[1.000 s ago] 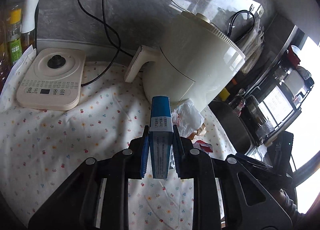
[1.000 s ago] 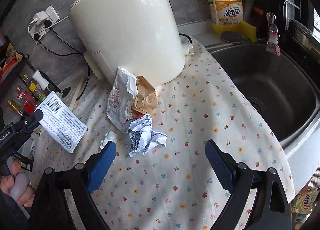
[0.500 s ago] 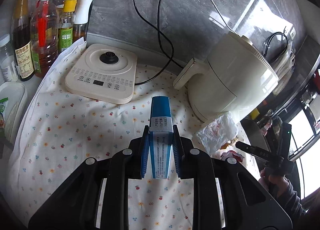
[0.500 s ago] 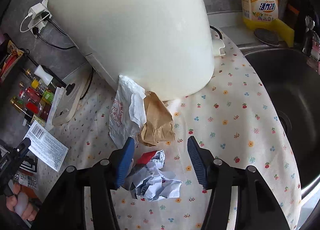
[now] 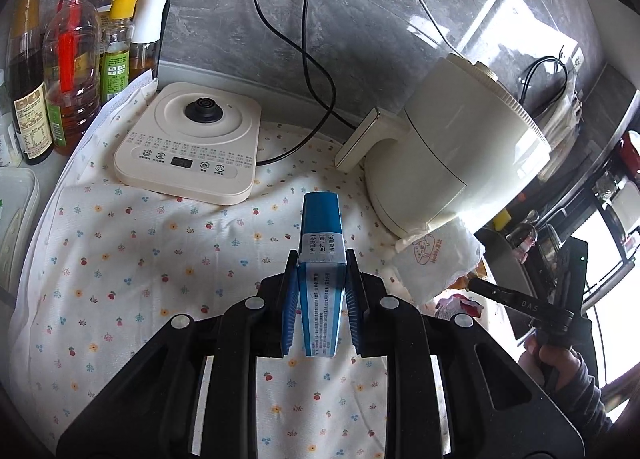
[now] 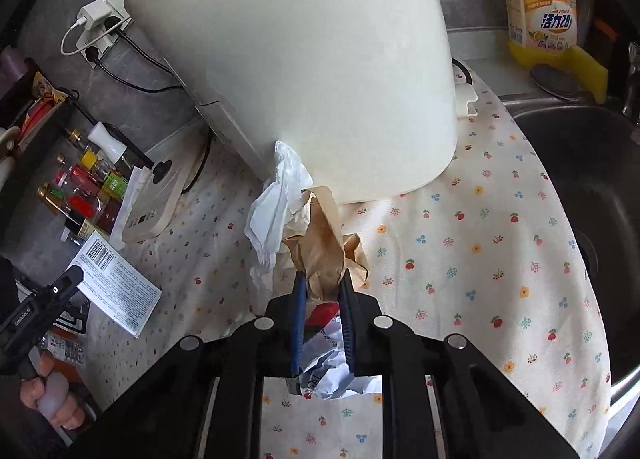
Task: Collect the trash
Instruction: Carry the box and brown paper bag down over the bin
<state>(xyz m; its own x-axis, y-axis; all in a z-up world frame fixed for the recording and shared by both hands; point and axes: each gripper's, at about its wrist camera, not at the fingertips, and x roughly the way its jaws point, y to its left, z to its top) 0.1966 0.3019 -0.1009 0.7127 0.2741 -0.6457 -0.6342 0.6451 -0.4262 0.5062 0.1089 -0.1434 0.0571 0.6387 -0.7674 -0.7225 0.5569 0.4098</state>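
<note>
The left hand-held gripper point(image 5: 322, 291) is pinching a blue and white carton point(image 5: 321, 255), held upright above the flowery tabletop point(image 5: 132, 259), so that piece of trash is already collected and just needs to be kept clamped. The right hand-held gripper point(image 6: 323, 301) is pressed in on the crumpled brown paper bag point(image 6: 324, 251), right in front of the cream air fryer point(image 6: 304, 59). Whether the pads are fully biting or only squeezing the top folds can't quite be told.

The white plastic bag point(image 6: 276, 211) is leaning against the brown one, and a crumpled white wrapper point(image 6: 332, 373) with something red beside it is sitting under the jaws, low in the right wrist view.

For the grab to be done well, the paper should probably be taken deep between the pads, not by a loose flap, since thin crumpled paper is likely to tear or slip. A straight lift away from the fryer would be the safe bet, so the white bag isn't dragged along half-caught. The cloth underneath should be watched too: it could easily be snagged and pulled up with the wrapper. The sink point(image 6: 580, 187) is close on the right, so nothing should be knocked that way.
</note>
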